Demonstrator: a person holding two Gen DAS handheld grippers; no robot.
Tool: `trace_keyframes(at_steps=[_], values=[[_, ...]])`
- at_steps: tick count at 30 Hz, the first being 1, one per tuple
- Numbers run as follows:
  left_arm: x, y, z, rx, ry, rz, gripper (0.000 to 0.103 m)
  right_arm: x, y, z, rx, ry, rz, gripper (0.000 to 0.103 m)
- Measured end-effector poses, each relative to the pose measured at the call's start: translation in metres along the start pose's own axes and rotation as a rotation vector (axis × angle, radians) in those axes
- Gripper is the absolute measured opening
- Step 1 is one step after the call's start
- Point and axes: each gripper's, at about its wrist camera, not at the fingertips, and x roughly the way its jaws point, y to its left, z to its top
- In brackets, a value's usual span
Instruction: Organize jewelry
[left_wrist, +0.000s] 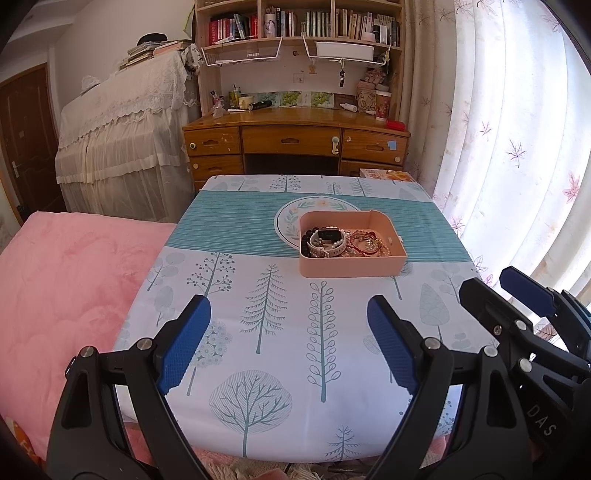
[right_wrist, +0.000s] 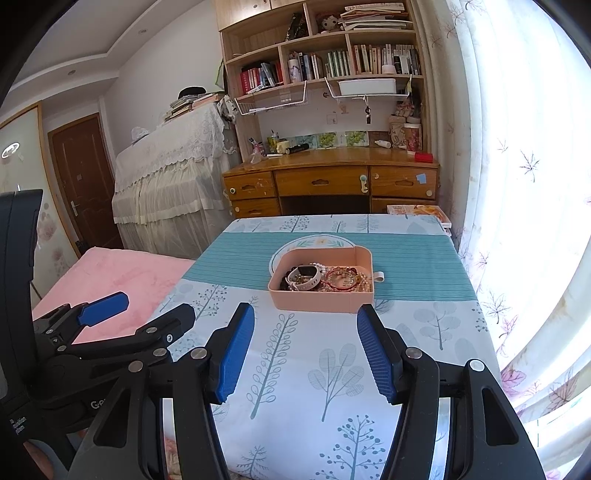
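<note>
A pink tray (left_wrist: 351, 267) sits on the table (left_wrist: 258, 369), partly over a round placemat (left_wrist: 286, 221). It holds a heap of jewelry: a white-strapped watch (left_wrist: 327, 240), black beads (left_wrist: 307, 236), red bangles (left_wrist: 364, 242) and pearl strands. The tray also shows in the right wrist view (right_wrist: 317, 301), with the watch (right_wrist: 304, 277) inside. My left gripper (left_wrist: 288, 332) is open and empty, hovering over the near table. My right gripper (right_wrist: 306, 350) is open and empty, just short of the tray. Each gripper appears in the other's view: the right (left_wrist: 517, 295), the left (right_wrist: 147, 310).
A pink blanket (left_wrist: 66, 295) lies to the left of the table. A wooden desk (left_wrist: 295, 136) with bookshelves stands beyond it. A lace-covered piano (left_wrist: 122, 129) is at the back left. Curtains (left_wrist: 517, 129) hang along the right. A small white tag (right_wrist: 378, 276) lies by the tray.
</note>
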Motion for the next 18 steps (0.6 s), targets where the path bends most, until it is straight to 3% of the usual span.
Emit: trace_keyframes(at_steps=[18], values=[[0.0058,0.0085,-0.0049,0.005,-0.012,0.015,0.085,0.0003,0.0018,0.0010,-0.003,0.000,-0.001,0.059]])
